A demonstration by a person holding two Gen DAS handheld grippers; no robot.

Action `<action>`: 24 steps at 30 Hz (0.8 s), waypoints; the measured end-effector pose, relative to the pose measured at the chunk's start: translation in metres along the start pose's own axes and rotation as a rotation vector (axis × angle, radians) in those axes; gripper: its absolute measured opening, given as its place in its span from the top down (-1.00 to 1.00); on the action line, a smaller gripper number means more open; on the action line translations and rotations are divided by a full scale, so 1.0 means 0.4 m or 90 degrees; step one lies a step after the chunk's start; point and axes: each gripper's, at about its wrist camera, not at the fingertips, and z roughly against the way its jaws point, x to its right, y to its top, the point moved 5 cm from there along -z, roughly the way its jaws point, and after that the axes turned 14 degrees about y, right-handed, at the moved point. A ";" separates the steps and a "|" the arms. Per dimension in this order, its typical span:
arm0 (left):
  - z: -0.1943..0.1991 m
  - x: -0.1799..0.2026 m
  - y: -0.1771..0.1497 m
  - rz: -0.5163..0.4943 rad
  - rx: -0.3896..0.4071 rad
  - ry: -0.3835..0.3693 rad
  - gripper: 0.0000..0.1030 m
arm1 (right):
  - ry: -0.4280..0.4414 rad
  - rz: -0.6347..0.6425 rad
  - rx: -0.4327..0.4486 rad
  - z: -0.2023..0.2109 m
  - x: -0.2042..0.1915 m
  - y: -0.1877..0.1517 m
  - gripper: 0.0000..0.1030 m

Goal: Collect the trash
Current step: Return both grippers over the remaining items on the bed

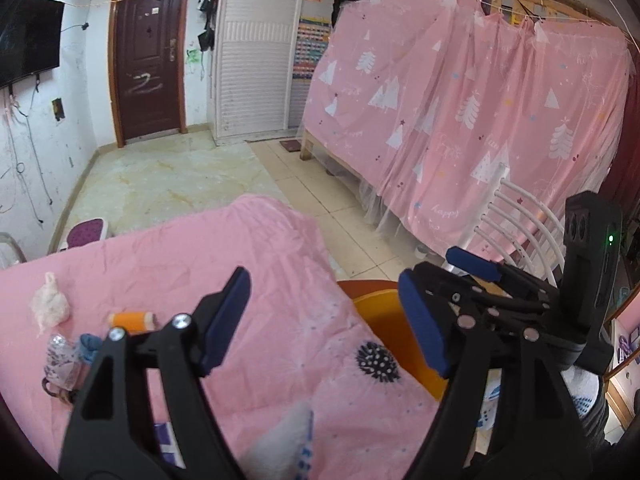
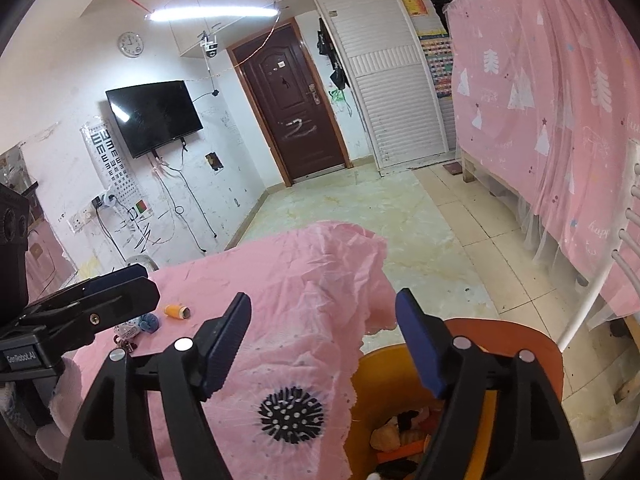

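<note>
Pink cloth (image 1: 248,280) covers the work surface on which I operate both grippers; a black dotted burst motif (image 2: 291,410) is printed near its closest edge. Trash remaining on the cloth lies toward the far-left side in the left wrist view: an orange spool-like roll (image 1: 130,319), a crumpled whitish wad (image 1: 50,304) beyond it, a small blue item (image 1: 89,345) just beside the roll, and a clear patterned wrapper (image 1: 62,360) nearest the camera; what lies under the wrapper I cannot make out. An orange bin (image 2: 404,408) stands below the right edge of the cloth, partly overhung by it, and holds scraps (image 2: 400,436) of tan, black and orange material at its bottom. My left gripper (image 1: 326,320) hovers above the cloth with its jaws spread wide and nothing between the blue pads (image 1: 226,316). My right gripper (image 2: 324,344) is likewise spread wide and empty, positioned over the cloth edge and the bin rim; in the left wrist view it appears to the right, above the bin, with its camera housing showing a green light (image 1: 611,238). Beyond the surface lie a marbled floor (image 2: 360,208), a dark brown door (image 2: 292,104), a wall-mounted television (image 2: 154,116), a white louvred wardrobe (image 2: 396,80), and a pink tree-print curtain (image 1: 460,112) hung over a wooden bed frame. White chair rails (image 1: 520,224) stand beside the bin.
</note>
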 end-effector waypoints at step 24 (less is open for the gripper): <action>0.071 -0.483 -0.102 0.082 0.001 0.157 -0.50 | 0.059 0.137 -0.112 -0.304 -0.379 0.009 -0.36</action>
